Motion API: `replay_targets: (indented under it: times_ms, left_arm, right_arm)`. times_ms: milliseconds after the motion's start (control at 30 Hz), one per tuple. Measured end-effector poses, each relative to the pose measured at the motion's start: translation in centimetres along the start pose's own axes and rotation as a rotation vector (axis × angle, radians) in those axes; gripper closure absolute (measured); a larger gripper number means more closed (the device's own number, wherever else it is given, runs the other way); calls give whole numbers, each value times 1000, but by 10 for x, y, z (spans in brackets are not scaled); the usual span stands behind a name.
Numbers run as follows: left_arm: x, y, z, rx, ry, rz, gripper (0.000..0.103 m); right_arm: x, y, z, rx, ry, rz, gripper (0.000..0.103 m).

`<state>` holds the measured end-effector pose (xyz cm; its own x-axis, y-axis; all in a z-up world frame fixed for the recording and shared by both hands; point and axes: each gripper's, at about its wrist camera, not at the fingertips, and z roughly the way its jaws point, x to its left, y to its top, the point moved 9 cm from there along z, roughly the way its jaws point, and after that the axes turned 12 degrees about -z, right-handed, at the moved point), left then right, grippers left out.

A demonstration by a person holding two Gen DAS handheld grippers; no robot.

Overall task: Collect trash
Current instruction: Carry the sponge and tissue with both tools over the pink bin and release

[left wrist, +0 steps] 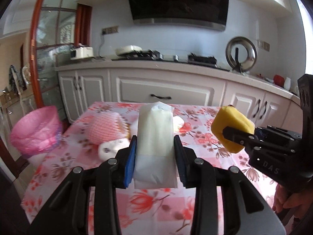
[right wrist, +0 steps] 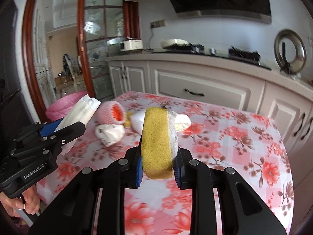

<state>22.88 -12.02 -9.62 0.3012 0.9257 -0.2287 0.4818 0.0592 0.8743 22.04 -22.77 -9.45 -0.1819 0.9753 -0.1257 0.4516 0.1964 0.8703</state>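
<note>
My left gripper [left wrist: 155, 145] is shut on a white paper packet [left wrist: 155, 137], held upright above the flowered table [left wrist: 156, 199]. The same packet [right wrist: 82, 111] shows at the left of the right wrist view, clamped in the left gripper [right wrist: 74, 126]. My right gripper [right wrist: 158, 152] is shut on a yellow sponge [right wrist: 156, 146] with a white scrubbing layer on its right side. In the left wrist view that sponge [left wrist: 230, 125] hangs at the right in the right gripper [left wrist: 229, 137]. A bin lined with a pink bag [left wrist: 36, 131] stands off the table's left edge.
On the table's far half lie a pink foam fruit net [left wrist: 105, 127], a crumpled white wrapper [right wrist: 110, 133], a white and yellow scrap [right wrist: 180, 122] and a small yellow piece [right wrist: 128, 120]. White kitchen cabinets [left wrist: 166, 92] run behind the table. A hand [right wrist: 21, 203] holds the left gripper's handle.
</note>
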Motion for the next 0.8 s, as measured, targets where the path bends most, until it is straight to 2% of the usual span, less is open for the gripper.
replay_targets:
  times_ms: [233, 367, 533, 800]
  left_arm:
    - [38, 15, -68, -135, 86, -7, 67]
    - [65, 25, -95, -184, 130, -31, 67]
    - [105, 30, -114, -218, 204, -64, 67]
    - [171, 37, -112, -227, 298, -129, 67]
  right_arm:
    - [58, 33, -23, -83, 83, -69, 77]
    - [92, 51, -25, -117, 127, -124, 77]
    - [129, 70, -15, -135, 187, -176, 77]
    - [181, 98, 28, -138, 298, -215, 77]
